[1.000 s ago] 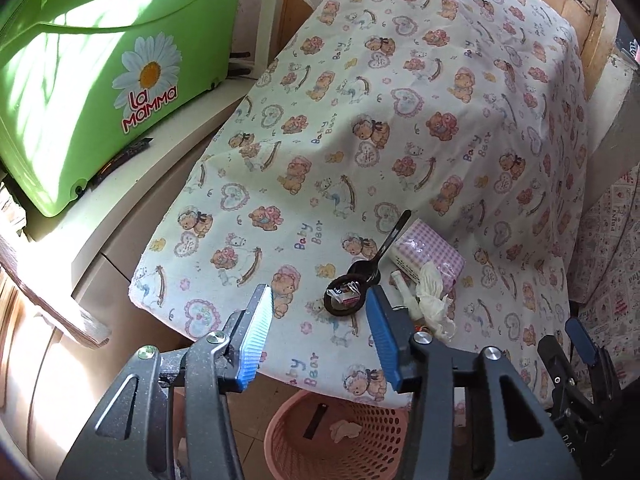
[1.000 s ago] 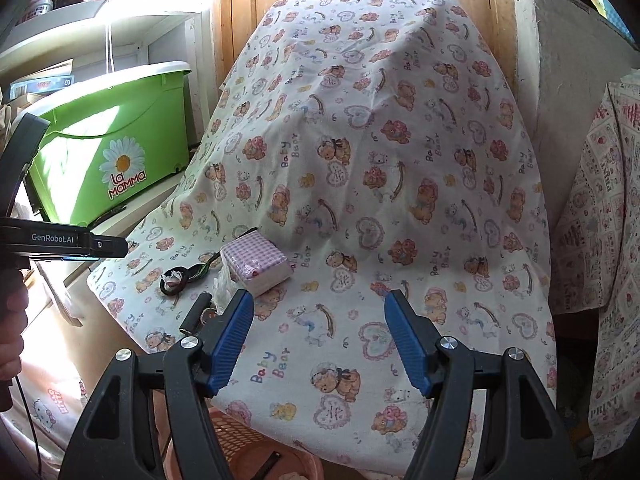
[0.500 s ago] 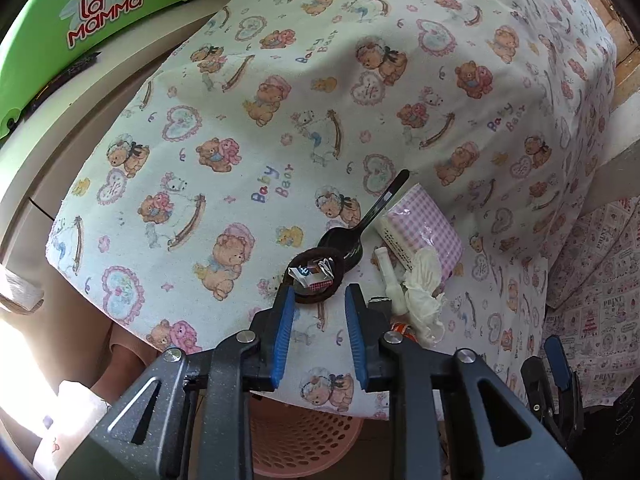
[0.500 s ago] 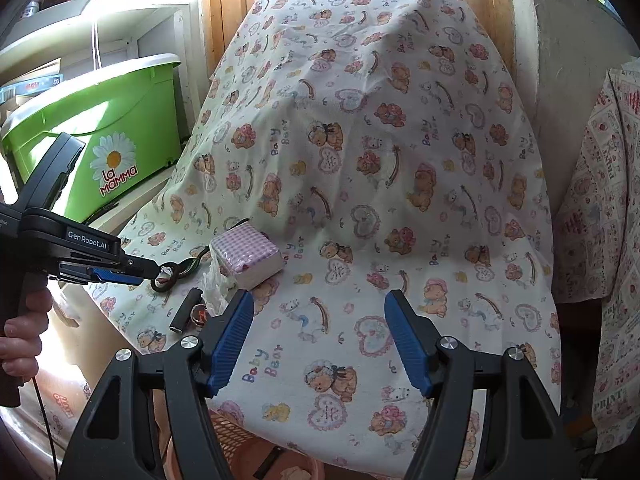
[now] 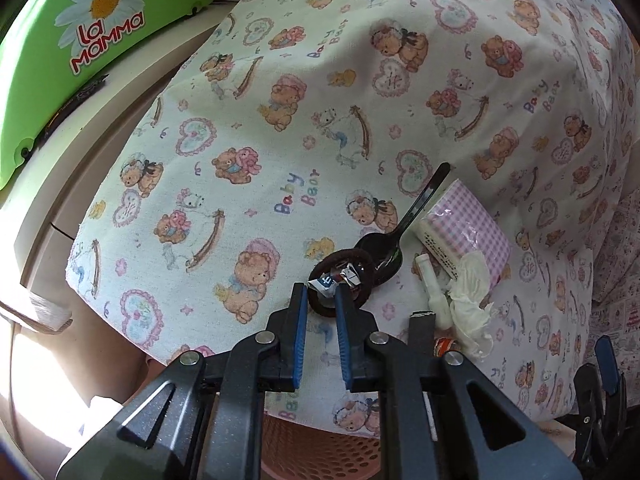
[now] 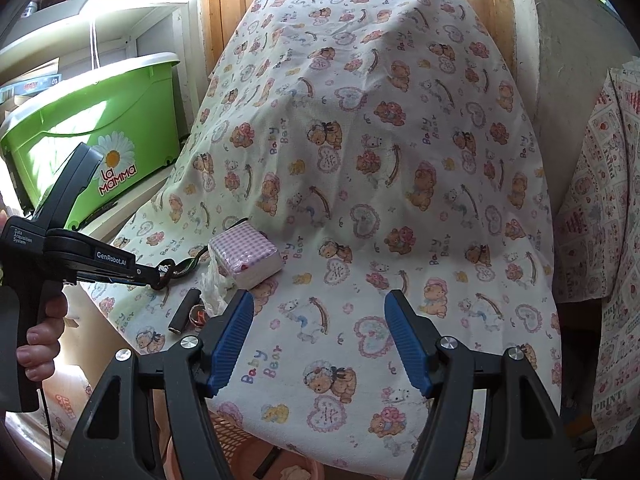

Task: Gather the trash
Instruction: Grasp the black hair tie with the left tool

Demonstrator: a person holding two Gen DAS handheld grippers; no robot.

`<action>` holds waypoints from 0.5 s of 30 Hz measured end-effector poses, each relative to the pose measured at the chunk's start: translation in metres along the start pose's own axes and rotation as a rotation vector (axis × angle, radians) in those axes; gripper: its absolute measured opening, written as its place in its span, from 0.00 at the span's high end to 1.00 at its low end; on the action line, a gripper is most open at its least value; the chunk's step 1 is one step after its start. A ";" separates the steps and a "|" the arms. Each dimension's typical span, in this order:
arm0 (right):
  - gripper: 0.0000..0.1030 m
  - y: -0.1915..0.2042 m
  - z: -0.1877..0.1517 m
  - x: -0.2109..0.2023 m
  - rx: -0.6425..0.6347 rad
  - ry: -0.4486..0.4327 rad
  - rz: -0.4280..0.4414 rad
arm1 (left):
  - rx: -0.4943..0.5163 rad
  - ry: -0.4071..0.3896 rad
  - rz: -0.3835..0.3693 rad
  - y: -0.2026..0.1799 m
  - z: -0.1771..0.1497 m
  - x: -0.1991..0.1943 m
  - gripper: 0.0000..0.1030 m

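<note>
Green tub [image 5: 48,40] at ten o'clock in the left wrist view. Left gripper [image 5: 322,292] at six o'clock, jaws closing, nearly together, with a crumpled wrapper [image 5: 332,278] between the tips, inside a brown hair tie [image 5: 340,280] on the bear-print cloth [image 5: 280,140]. Black spoon [image 5: 400,232], checked tissue pack [image 5: 468,232] and crumpled tissue [image 5: 468,296] toward three o'clock of the tips. Right gripper [image 6: 320,316], jaws wide apart and empty, above bare cloth.
</note>
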State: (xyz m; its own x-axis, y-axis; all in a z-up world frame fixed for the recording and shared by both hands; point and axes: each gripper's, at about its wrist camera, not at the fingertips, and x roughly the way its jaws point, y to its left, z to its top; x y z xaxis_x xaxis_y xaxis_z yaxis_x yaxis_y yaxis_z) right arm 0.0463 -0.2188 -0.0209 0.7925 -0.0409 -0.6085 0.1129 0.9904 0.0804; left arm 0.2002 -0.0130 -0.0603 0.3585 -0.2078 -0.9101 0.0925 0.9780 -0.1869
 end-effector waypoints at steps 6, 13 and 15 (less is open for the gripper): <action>0.32 -0.003 0.001 -0.003 -0.008 -0.007 -0.016 | -0.015 0.006 -0.031 0.004 -0.001 -0.005 0.98; 0.32 -0.005 -0.002 -0.001 -0.003 0.009 -0.008 | 0.063 0.006 -0.016 0.004 -0.010 -0.032 0.98; 0.32 -0.003 -0.004 0.000 -0.010 0.013 -0.009 | 0.053 -0.004 -0.023 0.009 -0.012 -0.035 0.98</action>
State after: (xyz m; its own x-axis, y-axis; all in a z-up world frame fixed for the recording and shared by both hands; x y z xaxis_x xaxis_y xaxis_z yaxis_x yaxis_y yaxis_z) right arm 0.0437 -0.2211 -0.0241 0.7837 -0.0485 -0.6193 0.1140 0.9912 0.0666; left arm 0.1771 0.0031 -0.0342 0.3593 -0.2303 -0.9044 0.1497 0.9707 -0.1878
